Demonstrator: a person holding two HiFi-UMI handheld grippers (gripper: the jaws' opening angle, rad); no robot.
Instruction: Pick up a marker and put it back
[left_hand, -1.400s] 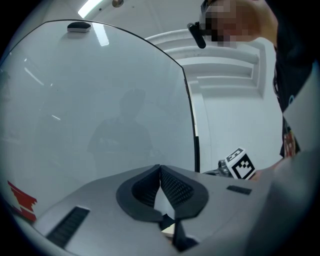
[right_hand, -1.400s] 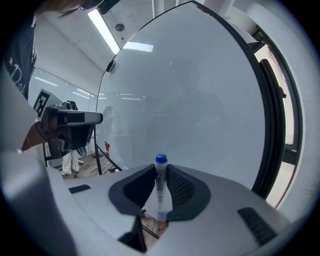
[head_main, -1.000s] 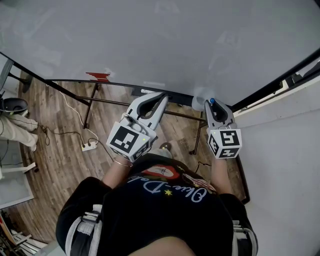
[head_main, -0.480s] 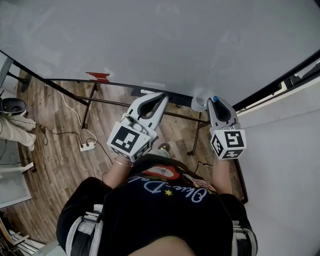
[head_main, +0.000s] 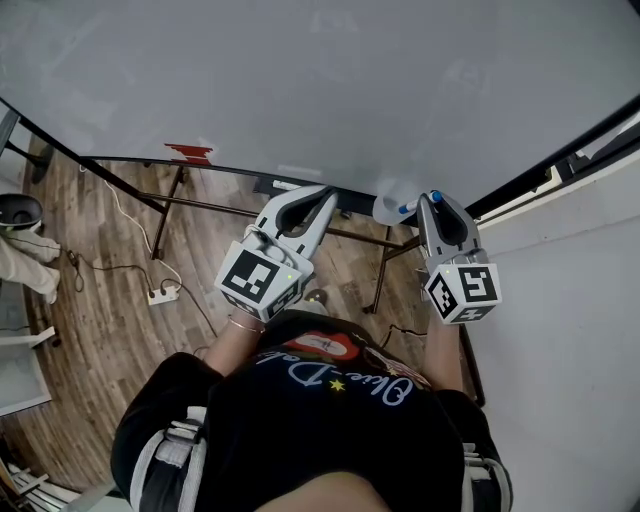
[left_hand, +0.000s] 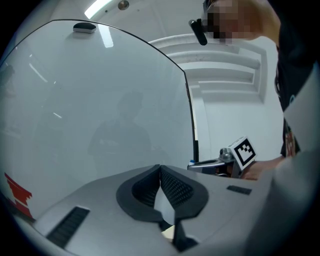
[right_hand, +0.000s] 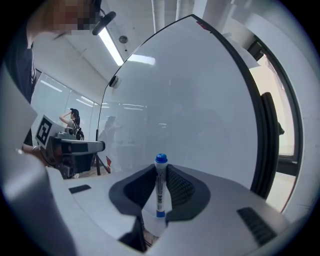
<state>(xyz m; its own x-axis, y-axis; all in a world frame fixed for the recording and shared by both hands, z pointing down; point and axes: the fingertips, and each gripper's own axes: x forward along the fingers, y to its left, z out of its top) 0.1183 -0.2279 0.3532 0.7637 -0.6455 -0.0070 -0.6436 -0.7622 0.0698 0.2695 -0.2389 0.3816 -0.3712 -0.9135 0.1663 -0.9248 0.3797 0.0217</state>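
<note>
Fingers (right_hand: 182, 190) of my right gripper (right_hand: 160, 169) are closed on the marker (right_hand: 160, 194), pads pressing its white barrel from both sides. The blue cap pokes out past the tips, close to the whiteboard (right_hand: 200, 100), and my left gripper (left_hand: 160, 169) has its jaws together on nothing. I expect the marker to be light and stiff, but its smooth round plastic could swivel or slide, so mid-barrel seems the right place to hold.

Black lettered shirt (head_main: 330, 425) is worn; left gripper (head_main: 325, 193) and right gripper (head_main: 433, 199) are grey
</note>
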